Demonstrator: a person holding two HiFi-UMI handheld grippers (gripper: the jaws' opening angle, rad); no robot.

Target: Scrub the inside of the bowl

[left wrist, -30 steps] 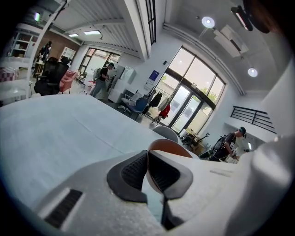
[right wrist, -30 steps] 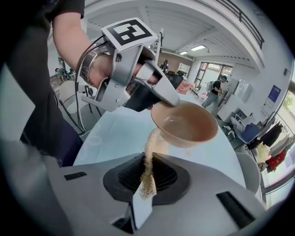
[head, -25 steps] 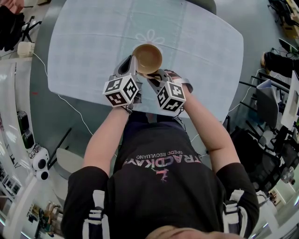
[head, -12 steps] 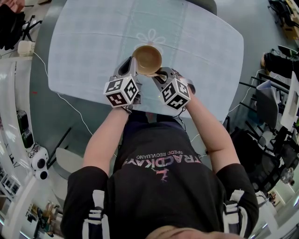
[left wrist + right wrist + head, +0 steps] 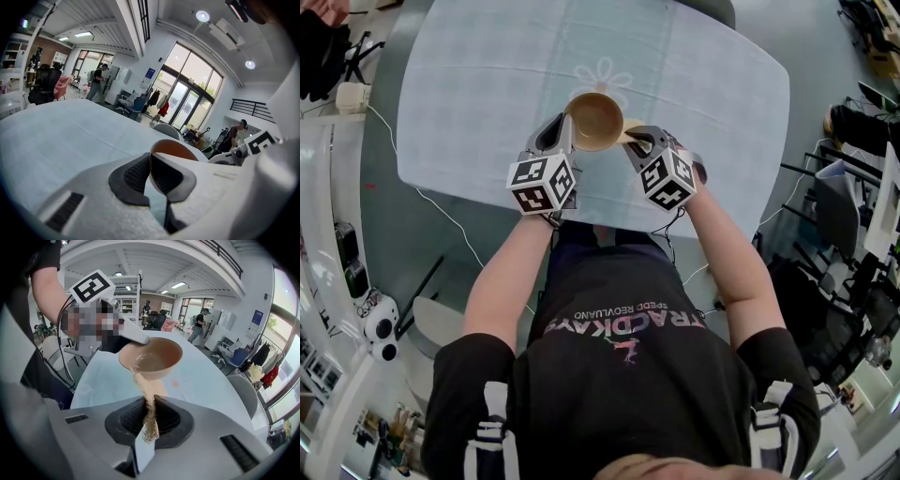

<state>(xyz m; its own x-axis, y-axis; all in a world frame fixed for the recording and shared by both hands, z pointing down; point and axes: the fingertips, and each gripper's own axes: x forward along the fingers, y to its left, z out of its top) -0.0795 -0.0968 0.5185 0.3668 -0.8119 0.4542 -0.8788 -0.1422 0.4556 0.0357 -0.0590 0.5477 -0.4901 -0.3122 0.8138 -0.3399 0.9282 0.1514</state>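
Observation:
A tan bowl (image 5: 597, 119) hangs tilted above the table, held by its rim at the left. My left gripper (image 5: 566, 134) is shut on that rim; in the left gripper view the pads pinch the bowl's (image 5: 174, 149) thin edge. My right gripper (image 5: 637, 142) sits at the bowl's right side, shut on a thin tan scrub pad (image 5: 628, 130). In the right gripper view the scrub pad (image 5: 148, 401) stands edge-on between the jaws, and its far end reaches the near wall of the bowl (image 5: 152, 356), just under the rim. The bowl's inside looks bare.
The table (image 5: 478, 94) carries a pale checked cloth with a flower print (image 5: 604, 72). A grey chair (image 5: 705, 9) stands at its far edge. Cables, bags and equipment crowd the floor around it, and people stand far off in the room.
My right gripper has moved right and slightly away from me with the pad, from the bowl's near side to its right rim. The left gripper and bowl have stayed in place.

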